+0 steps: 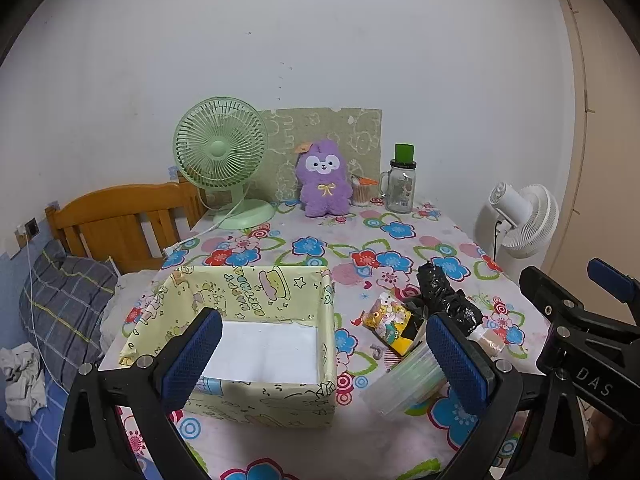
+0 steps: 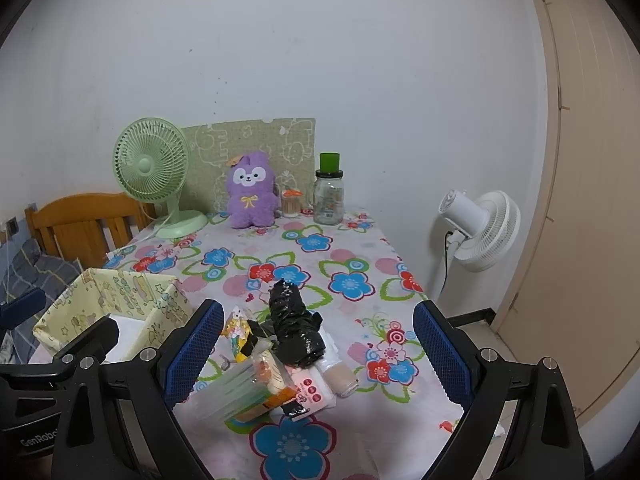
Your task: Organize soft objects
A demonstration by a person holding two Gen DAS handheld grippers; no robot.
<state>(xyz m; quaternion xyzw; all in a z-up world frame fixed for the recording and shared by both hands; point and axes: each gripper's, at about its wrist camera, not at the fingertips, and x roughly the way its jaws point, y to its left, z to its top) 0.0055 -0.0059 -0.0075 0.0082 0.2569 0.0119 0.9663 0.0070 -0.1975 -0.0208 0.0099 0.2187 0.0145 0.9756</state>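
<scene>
Both the left gripper (image 1: 324,354) and right gripper (image 2: 318,350) are held with jaws apart, empty. The soft-object pile (image 2: 280,356) lies between the right jaws, the box (image 1: 256,344) between the left. The black bundle (image 2: 294,326), apparently plastic-wrapped, could slip and scatter neighbours.

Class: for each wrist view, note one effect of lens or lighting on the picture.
Left wrist view: fisheye bends the door frame into a curve, dark vignette at the corners. Right wrist view: even, soft light; glare glints on the black plastic bundle.

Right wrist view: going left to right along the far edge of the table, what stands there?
Green desk fan → purple plush toy → small toothpick jar → glass jar with green cap.
</scene>
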